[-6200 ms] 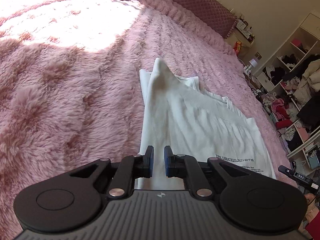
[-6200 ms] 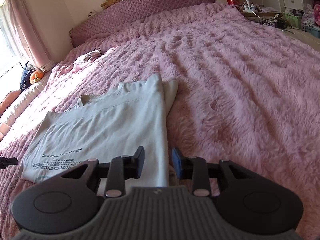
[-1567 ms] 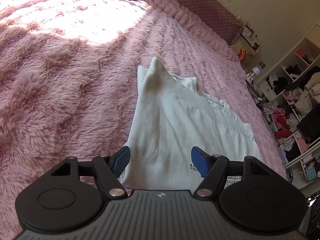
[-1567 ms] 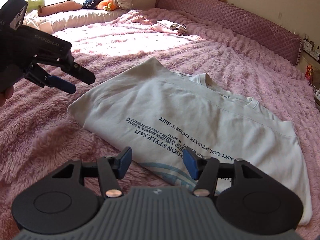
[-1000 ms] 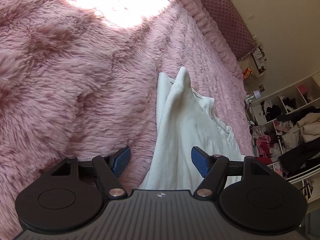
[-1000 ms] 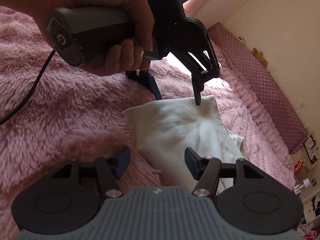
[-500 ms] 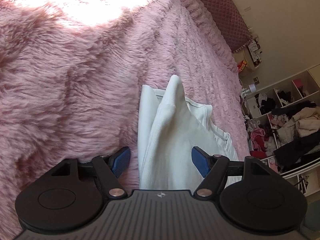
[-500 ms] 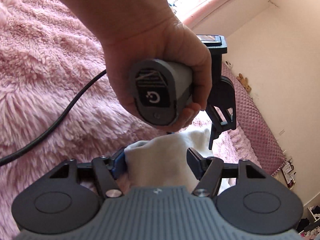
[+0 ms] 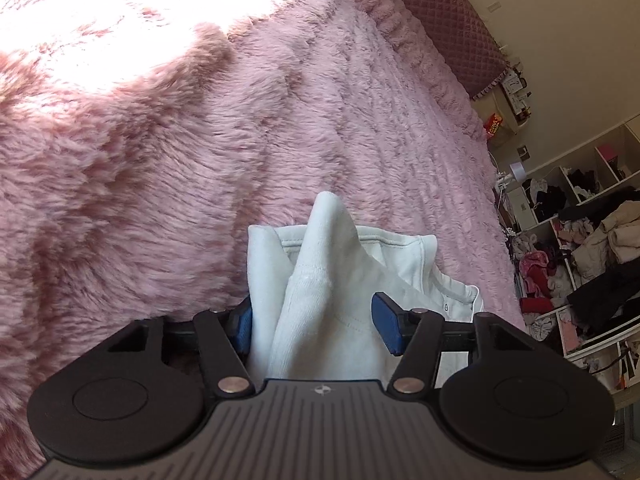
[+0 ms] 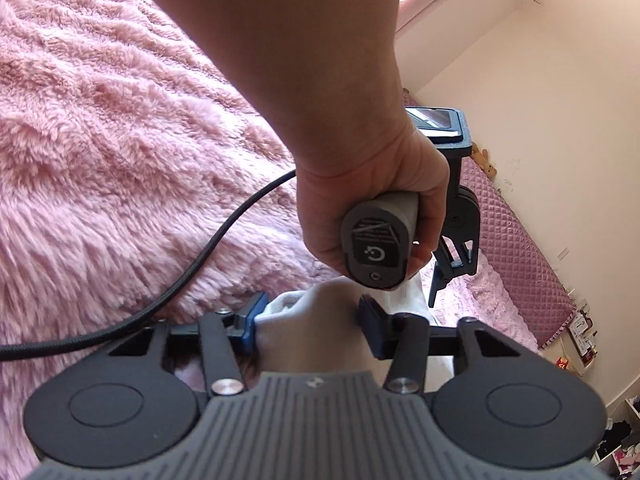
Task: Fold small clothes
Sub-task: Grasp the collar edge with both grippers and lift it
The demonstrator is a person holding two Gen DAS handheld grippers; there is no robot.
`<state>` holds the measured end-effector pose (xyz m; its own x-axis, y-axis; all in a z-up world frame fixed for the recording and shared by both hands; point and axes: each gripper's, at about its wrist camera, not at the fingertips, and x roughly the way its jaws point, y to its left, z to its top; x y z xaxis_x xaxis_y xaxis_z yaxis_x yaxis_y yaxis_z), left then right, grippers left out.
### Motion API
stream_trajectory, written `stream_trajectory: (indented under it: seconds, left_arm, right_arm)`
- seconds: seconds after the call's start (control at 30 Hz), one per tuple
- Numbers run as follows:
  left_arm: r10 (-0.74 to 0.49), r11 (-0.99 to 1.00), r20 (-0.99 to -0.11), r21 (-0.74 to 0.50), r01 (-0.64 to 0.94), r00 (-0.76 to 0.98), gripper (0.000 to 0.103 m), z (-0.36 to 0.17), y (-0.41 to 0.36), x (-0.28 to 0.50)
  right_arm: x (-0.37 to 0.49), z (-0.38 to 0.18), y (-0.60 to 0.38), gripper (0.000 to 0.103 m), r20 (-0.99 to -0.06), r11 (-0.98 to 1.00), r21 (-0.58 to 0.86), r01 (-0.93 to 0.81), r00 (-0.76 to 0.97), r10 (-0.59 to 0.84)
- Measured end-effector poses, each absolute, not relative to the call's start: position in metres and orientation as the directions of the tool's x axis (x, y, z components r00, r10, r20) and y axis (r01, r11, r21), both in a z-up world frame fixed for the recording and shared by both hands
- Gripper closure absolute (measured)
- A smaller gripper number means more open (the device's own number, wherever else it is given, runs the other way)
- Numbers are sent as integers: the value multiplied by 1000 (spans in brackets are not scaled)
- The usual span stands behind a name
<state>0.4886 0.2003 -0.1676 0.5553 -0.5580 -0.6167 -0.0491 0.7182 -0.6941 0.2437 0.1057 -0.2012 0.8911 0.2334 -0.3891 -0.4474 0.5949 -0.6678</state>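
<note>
the white t-shirt lay on the pink shaggy blanket covering the bed, already narrowed into a long strip with one folded corner peaking up like a soft tent. both tools had come to the same near end of it, i judged so that the end could be carried over in one even fold.

the left gripper had its blue pads either side of the bunched edge, jaws closing; the left pad looked to touch the cloth, the right one stood clear, so it was not yet a grip. the right gripper sat just behind the person's left hand, its jaws narrowing too, with a rounded hump of cloth filling the gap and both pads seeming to press it.

the jersey looked thick, matte and limp, with a stitched neckline. the blanket was deep fur, likely to drag at the fabric. a black braided cable trailed across it.
</note>
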Motion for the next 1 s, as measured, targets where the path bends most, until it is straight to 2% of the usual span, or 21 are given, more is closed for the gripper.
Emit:
stream_trajectory:
  seconds: [0.03,0.1,0.17,0.27,0.63,0.8,1.0]
  left_arm:
    - [-554,717,-620,-694,-59,556,49,-167,200,488]
    - [-558,696,-612,-713,-85,560,55,-168,206,487]
    - [-558,684,-611,-722,-106,561,66,-170,210,485]
    - [-561,663,-602,-738,-126,568,72,-171,213,485]
    - [-556,655,-576,-748,-112,599,83,-149,208,484]
    - [-579,619,-539,-779,-101,612,86,-132,201,484]
    - [-590,590,-504,-803,-90,631,86,-110,179,485]
  right_arm:
    - [243,-201,105,76,-393,595,-665,-452,889,235]
    - [240,-201,104,81,-390,596,-665,-450,890,238]
    - [243,-196,102,83,-400,611,-647,-457,885,238]
    - [246,-188,97,86,-414,632,-621,-464,878,239]
    - [249,-169,86,94,-423,674,-572,-467,872,245]
    - [244,-150,69,99,-405,726,-528,-440,882,240]
    - [244,-115,28,100,-369,822,-437,-366,906,207]
